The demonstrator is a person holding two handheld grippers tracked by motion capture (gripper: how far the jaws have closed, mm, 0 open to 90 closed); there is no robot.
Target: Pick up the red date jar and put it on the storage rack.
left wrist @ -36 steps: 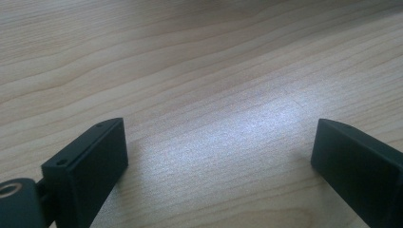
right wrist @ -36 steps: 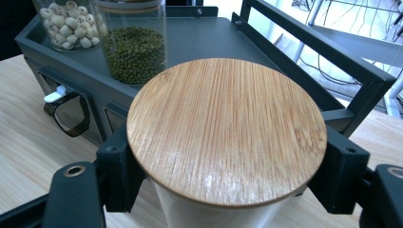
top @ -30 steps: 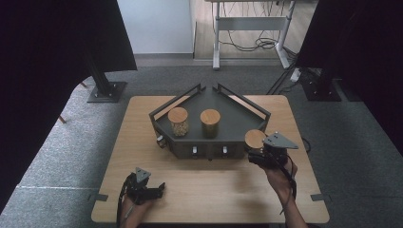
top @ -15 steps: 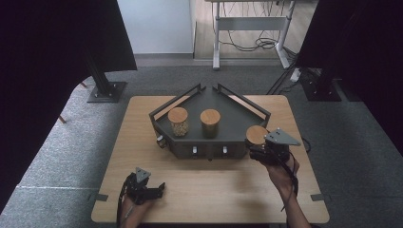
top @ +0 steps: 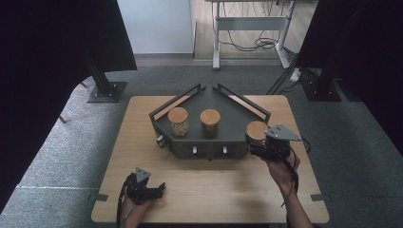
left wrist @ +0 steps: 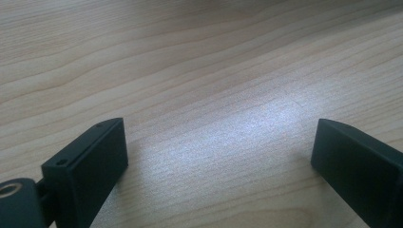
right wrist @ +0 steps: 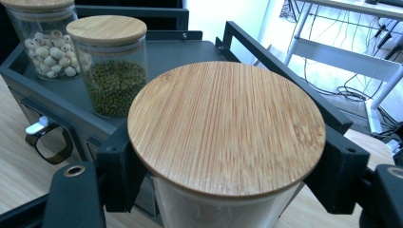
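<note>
right gripper [top: 259, 145] clamped on jar [top: 257, 131], nudged slightly toward rack [top: 237, 118]

Two jars [top: 178, 121] [top: 210, 123] stand side by side on the rack [top: 236, 118]; a third jar [top: 257, 131] at its right end.

Your two grippers, the left gripper [top: 159, 189] and the right gripper [top: 256, 148], are black. Each has a grey three-cornered plate on top, chunky jaws with small screw holes, and a black cable.

Three jars [top: 257, 131], one rack [top: 235, 116]
</note>
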